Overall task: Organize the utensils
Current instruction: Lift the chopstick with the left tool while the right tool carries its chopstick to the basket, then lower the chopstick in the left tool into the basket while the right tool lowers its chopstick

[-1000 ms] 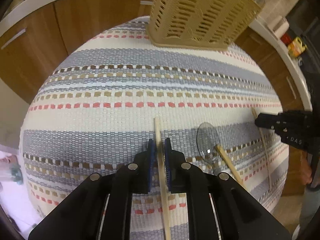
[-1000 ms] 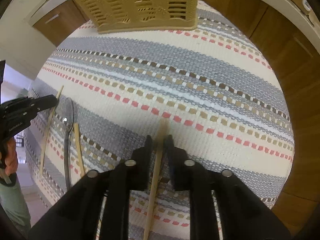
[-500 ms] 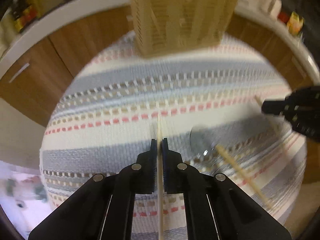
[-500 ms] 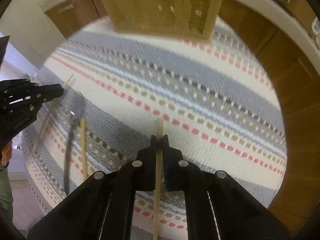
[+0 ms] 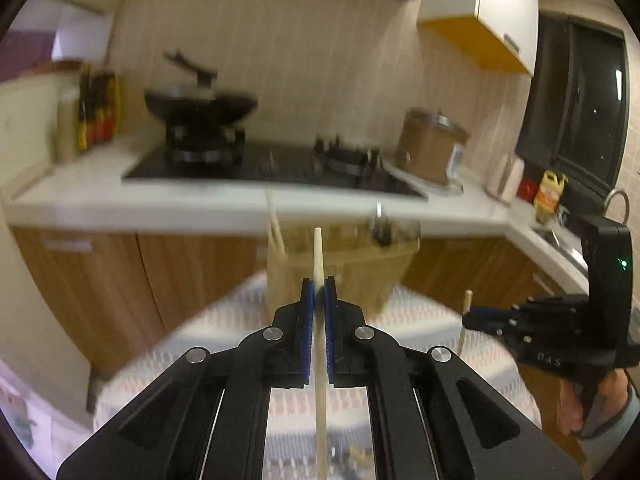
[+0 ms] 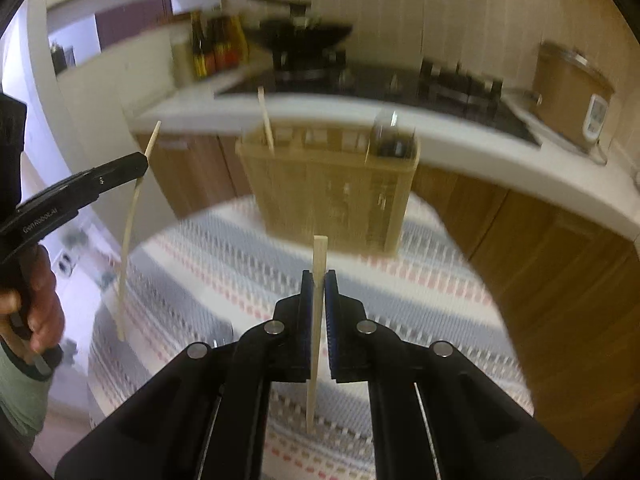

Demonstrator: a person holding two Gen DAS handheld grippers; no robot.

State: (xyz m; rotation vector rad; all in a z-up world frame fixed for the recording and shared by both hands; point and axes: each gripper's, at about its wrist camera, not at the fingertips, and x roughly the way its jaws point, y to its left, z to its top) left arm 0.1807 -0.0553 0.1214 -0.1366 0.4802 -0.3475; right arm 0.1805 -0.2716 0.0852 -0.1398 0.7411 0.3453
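Observation:
My left gripper (image 5: 318, 286) is shut on a wooden chopstick (image 5: 319, 256) and holds it upright above the striped cloth (image 5: 224, 332). My right gripper (image 6: 319, 278) is shut on a second chopstick (image 6: 319, 256), also lifted. Each gripper shows in the other's view: the right one (image 5: 470, 314) with its chopstick (image 5: 466, 300), the left one (image 6: 140, 164) with its chopstick (image 6: 130, 228). The tan slotted utensil basket (image 6: 332, 188) stands at the cloth's far edge, holding a chopstick (image 6: 266, 124) at its left and a dark utensil (image 6: 390, 136) at its right. The basket also shows in the left wrist view (image 5: 360, 264).
A white counter (image 5: 120, 200) with a black hob (image 5: 256, 164), a wok (image 5: 200, 106), bottles (image 5: 96, 108) and a brown cooker (image 5: 432, 144) runs behind the table. Wooden cabinet doors (image 6: 552, 264) lie below it. A spoon lies low on the cloth (image 5: 352, 454).
Both grippers closed on their chopsticks, lifted them off the cloth and tilted up, so the views now face the basket and the kitchen counter.

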